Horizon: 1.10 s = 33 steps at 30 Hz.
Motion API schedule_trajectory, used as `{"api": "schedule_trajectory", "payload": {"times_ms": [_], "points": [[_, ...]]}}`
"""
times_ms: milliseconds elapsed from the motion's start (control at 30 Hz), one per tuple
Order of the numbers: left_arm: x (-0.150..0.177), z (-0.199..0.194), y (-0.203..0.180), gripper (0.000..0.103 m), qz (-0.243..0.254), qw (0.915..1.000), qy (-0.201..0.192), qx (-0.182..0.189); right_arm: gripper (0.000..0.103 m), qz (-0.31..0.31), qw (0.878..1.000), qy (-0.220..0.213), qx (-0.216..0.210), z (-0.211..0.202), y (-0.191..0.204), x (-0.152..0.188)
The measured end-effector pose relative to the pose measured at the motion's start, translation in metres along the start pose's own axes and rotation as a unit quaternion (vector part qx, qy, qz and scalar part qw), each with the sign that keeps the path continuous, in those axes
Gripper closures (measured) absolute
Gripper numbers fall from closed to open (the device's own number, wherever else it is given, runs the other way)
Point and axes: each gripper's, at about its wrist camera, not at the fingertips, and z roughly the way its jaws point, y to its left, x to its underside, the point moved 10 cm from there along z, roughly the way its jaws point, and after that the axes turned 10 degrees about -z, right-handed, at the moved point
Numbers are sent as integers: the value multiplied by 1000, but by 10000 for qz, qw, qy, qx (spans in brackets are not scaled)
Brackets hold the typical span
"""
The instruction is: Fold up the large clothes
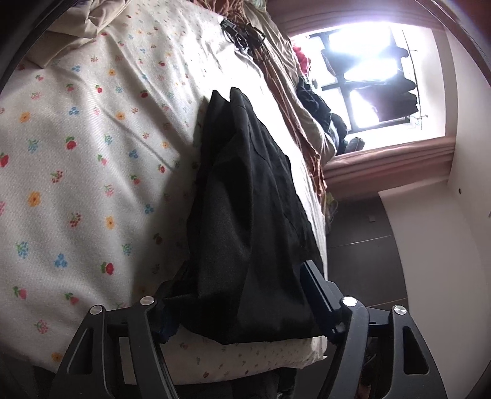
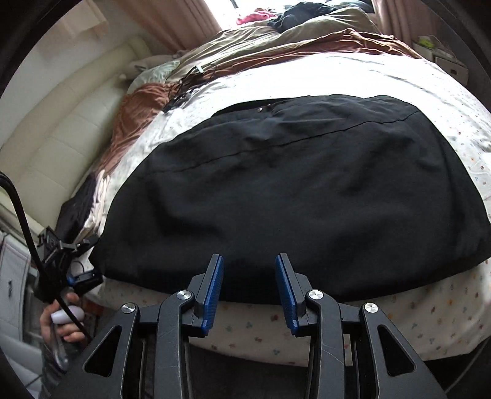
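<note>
A large black garment (image 2: 294,190) lies folded flat on the flower-print bed sheet (image 2: 429,322), close to the bed's near edge. My right gripper (image 2: 248,276) hovers just over the garment's near hem, open, with nothing between its blue pads (image 2: 214,288). My left gripper (image 1: 242,294) is rolled onto its side at the garment's (image 1: 245,199) left end. Its jaws stand wide apart with the cloth's end lying loosely between them. In the right wrist view the left gripper (image 2: 76,270) shows at that corner, with a hand (image 2: 61,322) holding it.
A brown and beige duvet (image 2: 276,46) is bunched along the far side of the bed, with dark and red clothes (image 2: 294,15) piled on it. A tangle of black cable (image 2: 184,89) lies on the sheet behind the garment. A padded cream headboard (image 2: 61,122) stands at left; a bright window (image 1: 368,76) lies beyond.
</note>
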Motion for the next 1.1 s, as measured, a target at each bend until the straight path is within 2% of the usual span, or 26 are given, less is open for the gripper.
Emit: {"api": "schedule_trajectory", "payload": {"times_ms": [33, 133, 233, 467, 600, 733, 900, 1100], "points": [[1, 2, 4, 47, -15, 9999, 16, -117, 67, -42, 10000, 74, 9, 5, 3, 1], [9, 2, 18, 59, -59, 9995, 74, -303, 67, -223, 9993, 283, 83, 18, 12, 8], [13, 2, 26, 66, -34, 9990, 92, -443, 67, -400, 9975, 479, 326, 34, 13, 15], [4, 7, 26, 70, -127, 9982, -37, -592, 67, -309, 9954, 605, 679, 69, -1, 4], [-6, 15, 27, 75, -257, 9972, -107, -695, 71, -290, 9942, 666, 787, 87, -9, -10], [-10, 18, 28, 76, -399, 9959, -175, -790, 74, -272, 9945, 653, 776, 99, -11, -32], [-9, 18, 26, 78, -591, 9940, -257, -887, 85, -133, 9951, 623, 762, 116, -20, -63], [-4, 15, 31, 79, -826, 9916, -332, -943, 88, -78, 9946, 602, 841, 132, -29, -96]]}}
